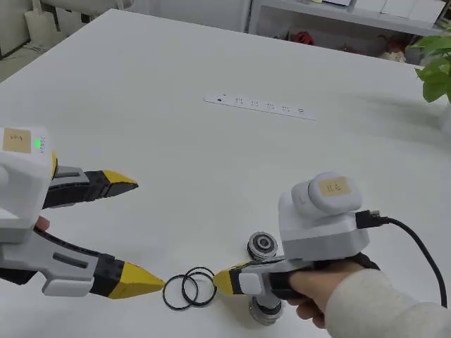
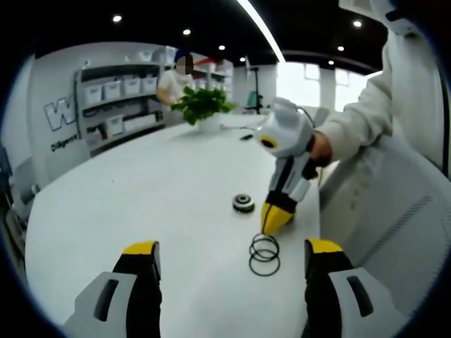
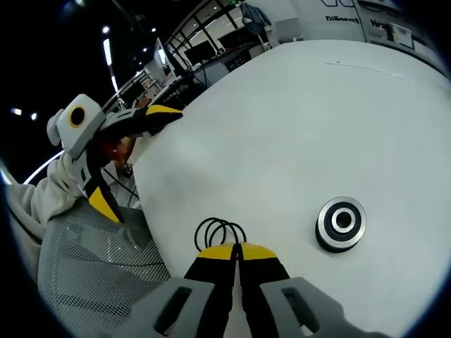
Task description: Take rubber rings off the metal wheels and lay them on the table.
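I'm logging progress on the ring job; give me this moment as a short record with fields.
rubber rings: overlapping black loops lying on the table, between the two grippers
left gripper: jaws wide apart, holding nothing
right gripper: jaws shut, tip at the rings
metal wheel: flat on the table beside the right gripper
second metal piece: partly hidden under the right gripper

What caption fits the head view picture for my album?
Black rubber rings lie on the white table between the open left gripper and the shut right gripper, beside a metal wheel.
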The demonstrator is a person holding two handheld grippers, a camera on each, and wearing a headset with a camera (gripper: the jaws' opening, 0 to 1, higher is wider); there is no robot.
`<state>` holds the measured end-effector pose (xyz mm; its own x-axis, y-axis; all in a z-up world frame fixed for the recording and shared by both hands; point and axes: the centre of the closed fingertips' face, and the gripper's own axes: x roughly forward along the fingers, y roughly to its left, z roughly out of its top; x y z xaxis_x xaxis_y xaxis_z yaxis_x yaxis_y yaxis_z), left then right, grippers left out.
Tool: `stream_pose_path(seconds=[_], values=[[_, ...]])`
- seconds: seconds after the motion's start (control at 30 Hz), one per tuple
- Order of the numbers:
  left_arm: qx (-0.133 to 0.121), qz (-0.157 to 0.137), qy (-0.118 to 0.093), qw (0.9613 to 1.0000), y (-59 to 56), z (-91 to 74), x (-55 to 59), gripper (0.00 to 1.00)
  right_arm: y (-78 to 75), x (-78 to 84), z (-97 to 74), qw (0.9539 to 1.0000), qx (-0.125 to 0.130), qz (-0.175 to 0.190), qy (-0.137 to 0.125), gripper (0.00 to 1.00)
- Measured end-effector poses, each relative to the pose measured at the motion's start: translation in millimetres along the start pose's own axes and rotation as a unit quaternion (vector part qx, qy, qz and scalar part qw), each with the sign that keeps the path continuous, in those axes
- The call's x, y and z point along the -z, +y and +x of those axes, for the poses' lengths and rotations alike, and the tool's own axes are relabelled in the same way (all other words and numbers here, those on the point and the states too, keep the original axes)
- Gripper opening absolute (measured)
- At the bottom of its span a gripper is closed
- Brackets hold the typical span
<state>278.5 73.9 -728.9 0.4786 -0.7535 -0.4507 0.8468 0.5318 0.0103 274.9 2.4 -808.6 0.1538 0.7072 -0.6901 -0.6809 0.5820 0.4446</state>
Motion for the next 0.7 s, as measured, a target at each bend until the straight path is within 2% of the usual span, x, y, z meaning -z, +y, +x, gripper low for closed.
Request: stream_pose_path(seconds=[0.7], values=[[0.001,0.001,0.005,1.0000,-0.2,0.4,2.7,0.85,-0.8,3.7,5.3,0.9996,0.008,-0.027,0.009,0.00]])
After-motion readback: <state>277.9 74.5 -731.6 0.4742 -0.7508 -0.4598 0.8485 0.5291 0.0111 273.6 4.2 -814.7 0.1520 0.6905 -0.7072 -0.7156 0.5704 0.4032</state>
